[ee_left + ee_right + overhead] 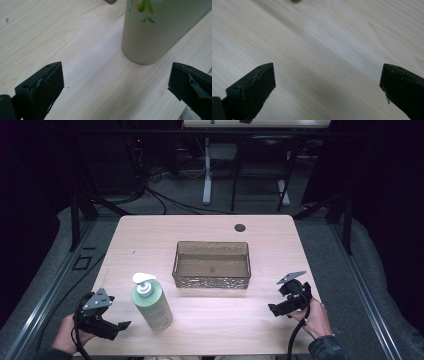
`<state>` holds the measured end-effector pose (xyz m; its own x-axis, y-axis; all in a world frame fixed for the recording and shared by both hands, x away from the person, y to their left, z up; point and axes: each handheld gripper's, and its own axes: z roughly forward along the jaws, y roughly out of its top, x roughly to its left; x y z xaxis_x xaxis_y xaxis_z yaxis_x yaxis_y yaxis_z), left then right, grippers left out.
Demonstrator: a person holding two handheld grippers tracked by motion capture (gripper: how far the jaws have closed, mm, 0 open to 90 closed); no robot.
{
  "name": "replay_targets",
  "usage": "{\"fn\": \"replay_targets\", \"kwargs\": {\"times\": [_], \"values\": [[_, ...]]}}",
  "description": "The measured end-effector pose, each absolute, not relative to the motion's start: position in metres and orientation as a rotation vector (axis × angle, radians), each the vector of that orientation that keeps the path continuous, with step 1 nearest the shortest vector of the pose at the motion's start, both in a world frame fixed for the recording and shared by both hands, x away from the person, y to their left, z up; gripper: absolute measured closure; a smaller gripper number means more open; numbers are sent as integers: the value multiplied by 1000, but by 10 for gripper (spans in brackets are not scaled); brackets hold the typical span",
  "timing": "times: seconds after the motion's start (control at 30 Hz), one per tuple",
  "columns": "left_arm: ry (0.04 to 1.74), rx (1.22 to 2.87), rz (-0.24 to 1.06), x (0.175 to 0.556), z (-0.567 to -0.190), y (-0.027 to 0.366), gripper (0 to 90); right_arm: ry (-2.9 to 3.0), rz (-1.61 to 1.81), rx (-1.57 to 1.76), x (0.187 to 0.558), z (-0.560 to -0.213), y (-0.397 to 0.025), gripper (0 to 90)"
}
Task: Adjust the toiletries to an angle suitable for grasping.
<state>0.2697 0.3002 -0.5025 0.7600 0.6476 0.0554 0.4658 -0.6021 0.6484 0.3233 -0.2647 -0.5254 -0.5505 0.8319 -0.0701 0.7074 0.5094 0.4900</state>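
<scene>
A pale green pump bottle with a white pump head stands upright on the wooden table, front left of centre. My left gripper is held just left of it near the front edge, jaws wide apart and empty. In the left gripper view the bottle's base stands a short way ahead, right of centre, clear of my left gripper. A brown see-through bin sits in the middle of the table with nothing in it. My right gripper hovers at the front right, open and empty, seen over bare wood as right gripper.
A small dark round hole marks the table near its far edge. Beyond the table are desk legs, cables on a grey floor, and dark frames on both sides. The person's hands hold the grippers at the bottom.
</scene>
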Motion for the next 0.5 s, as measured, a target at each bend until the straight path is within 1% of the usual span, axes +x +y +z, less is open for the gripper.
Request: {"fn": "replay_targets", "kwargs": {"times": [0.3, 0.37, 0.5], "values": [[789, 2349, 356, 272, -497, 294, 3, 2469, 573, 1285, 324, -526, -266, 0], [787, 2323, 330, 272, -494, 294, 3, 2473, 570, 1286, 323, -527, -265, 0], [783, 2291, 325, 270, -491, 292, 2, 2473, 563, 1281, 323, -527, -266, 0]]}}
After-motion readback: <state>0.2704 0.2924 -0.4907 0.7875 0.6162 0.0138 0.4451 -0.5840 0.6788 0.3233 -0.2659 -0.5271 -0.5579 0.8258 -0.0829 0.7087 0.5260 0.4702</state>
